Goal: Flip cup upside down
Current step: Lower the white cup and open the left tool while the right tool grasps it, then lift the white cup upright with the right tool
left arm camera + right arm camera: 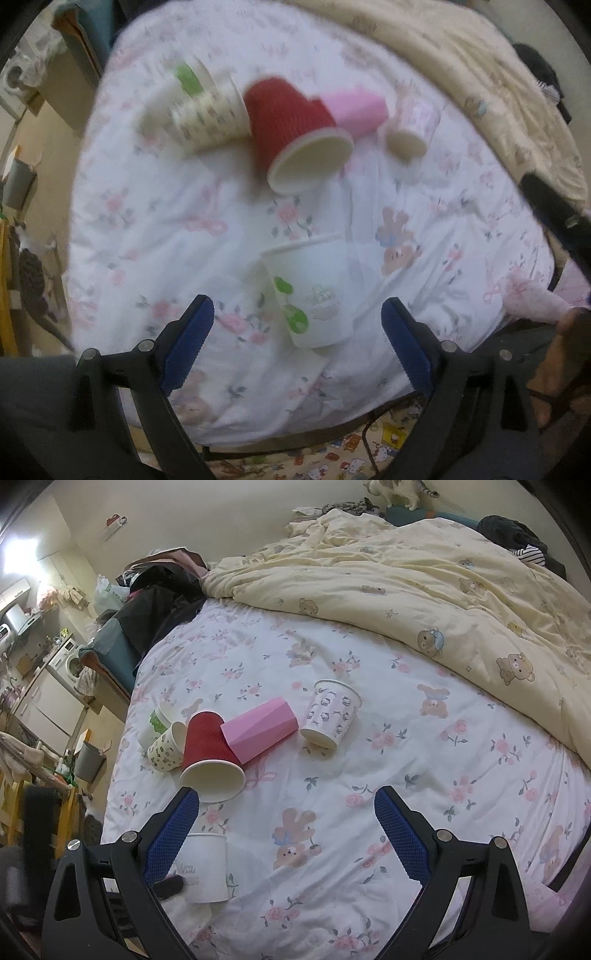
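The white cup with green leaf print (pixel 310 291) stands mouth-up on the bed (pixel 166 258), near the edge and apart from the heap of tipped cups further back, so it is the easy one to reach. The left hand-held gripper (pixel 297 325) hovers just before it with its blue pads spread wider than the cup and holding nothing, apparently lined up to straddle its sides. The right hand-held gripper (pixel 286 812) is likewise wide open and empty, aimed past the cup at bare sheet.

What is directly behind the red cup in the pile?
Behind the red cup lies the pink cup, its lower end hidden by the red one. Any contact is covered.
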A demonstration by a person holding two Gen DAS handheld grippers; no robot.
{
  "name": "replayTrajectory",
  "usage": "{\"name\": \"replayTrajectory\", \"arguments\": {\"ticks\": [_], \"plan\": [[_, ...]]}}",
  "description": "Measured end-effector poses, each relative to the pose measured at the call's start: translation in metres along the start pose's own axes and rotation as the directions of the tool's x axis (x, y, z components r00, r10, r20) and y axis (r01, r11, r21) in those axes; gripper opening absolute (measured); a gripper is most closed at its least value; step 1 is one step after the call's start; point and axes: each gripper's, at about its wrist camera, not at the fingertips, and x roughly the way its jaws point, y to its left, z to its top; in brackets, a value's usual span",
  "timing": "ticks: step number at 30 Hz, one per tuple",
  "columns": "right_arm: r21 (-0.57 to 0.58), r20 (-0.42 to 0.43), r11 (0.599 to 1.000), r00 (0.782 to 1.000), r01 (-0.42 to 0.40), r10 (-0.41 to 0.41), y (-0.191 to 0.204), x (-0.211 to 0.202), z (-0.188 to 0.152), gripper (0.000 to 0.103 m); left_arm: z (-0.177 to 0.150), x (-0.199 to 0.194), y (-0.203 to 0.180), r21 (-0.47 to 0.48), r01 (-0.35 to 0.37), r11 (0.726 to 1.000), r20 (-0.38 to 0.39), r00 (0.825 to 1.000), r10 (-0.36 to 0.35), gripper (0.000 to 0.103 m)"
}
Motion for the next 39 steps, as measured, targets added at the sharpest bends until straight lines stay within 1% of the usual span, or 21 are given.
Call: {"name": "replayTrajectory", "arguments": {"ticks": [6,12,16,18,20,22,24,26,28,31,33,36,38,39], "plan": [[0.006,-0.009,1.0,1.0,0.0,0.0,-0.001,0.0,-0.003,0.098,0.004,-0.025,0.032,-0.016,-0.041,0.999,0.093,0.995,0.042,0.09],[0.0,-0.027,1.0,1.0,-0.006,0.006,0.002,0.005,-0.006,0.098,0.003,-0.024,0.064,-0.06,-0.073,0.995,0.114,0.99,0.08,0.09],[0.011,-0.065,0.999,0.997,-0.031,0.032,0.004,0.013,-0.011,0.098,0.001,-0.019,0.079,-0.086,-0.095,0.992,0.138,0.985,0.107,0.09],[0.019,-0.095,0.999,0.994,-0.048,0.049,0.006,0.02,-0.014,0.098,-0.002,-0.018,0.084,-0.108,-0.104,0.989,0.172,0.978,0.121,0.09],[0.027,-0.13,0.997,0.989,-0.066,0.069,0.008,0.028,-0.018,0.098,-0.002,-0.017,0.087,-0.124,-0.113,0.986,0.178,0.975,0.134,0.09],[0.04,-0.181,0.994,0.978,-0.099,0.104,0.012,0.038,-0.023,0.098,0.0,-0.018,0.091,-0.144,-0.101,0.984,0.178,0.976,0.126,0.09],[0.049,-0.241,0.99,0.96,-0.134,0.142,0.019,0.051,-0.029,0.098,0.003,-0.02,0.095,-0.168,-0.099,0.981,0.184,0.974,0.129,0.09],[0.057,-0.302,0.983,0.935,-0.177,0.186,0.032,0.065,-0.036,0.098,0.004,-0.022,0.098,-0.185,-0.09,0.979,0.186,0.975,0.125,0.09],[0.054,-0.357,0.977,0.91,-0.204,0.21,0.046,0.078,-0.044,0.097,0.005,-0.023,0.099,-0.193,-0.079,0.978,0.184,0.976,0.115,0.09],[0.013,-0.446,0.978,0.874,-0.207,0.191,0.067,0.099,-0.062,0.092,0.006,-0.024,0.1,-0.194,-0.075,0.978,0.181,0.977,0.111,0.09],[-0.016,-0.482,0.98,0.86,-0.198,0.166,0.077,0.109,-0.072,0.089,0.005,-0.025,0.1,-0.197,-0.073,0.978,0.181,0.977,0.11,0.09],[-0.068,-0.512,0.982,0.851,-0.175,0.117,0.089,0.122,-0.083,0.088,0.004,-0.024,0.101,-0.206,-0.064,0.976,0.175,0.979,0.101,0.09],[-0.082,-0.526,0.984,0.845,-0.161,0.094,0.091,0.13,-0.085,0.081,0.002,-0.023,0.099,-0.202,-0.054,0.978,0.173,0.981,0.09,0.09],[-0.082,-0.532,0.984,0.842,-0.157,0.09,0.092,0.133,-0.085,0.079,0.002,-0.023,0.098,-0.198,-0.059,0.978,0.175,0.98,0.094,0.09]]}}
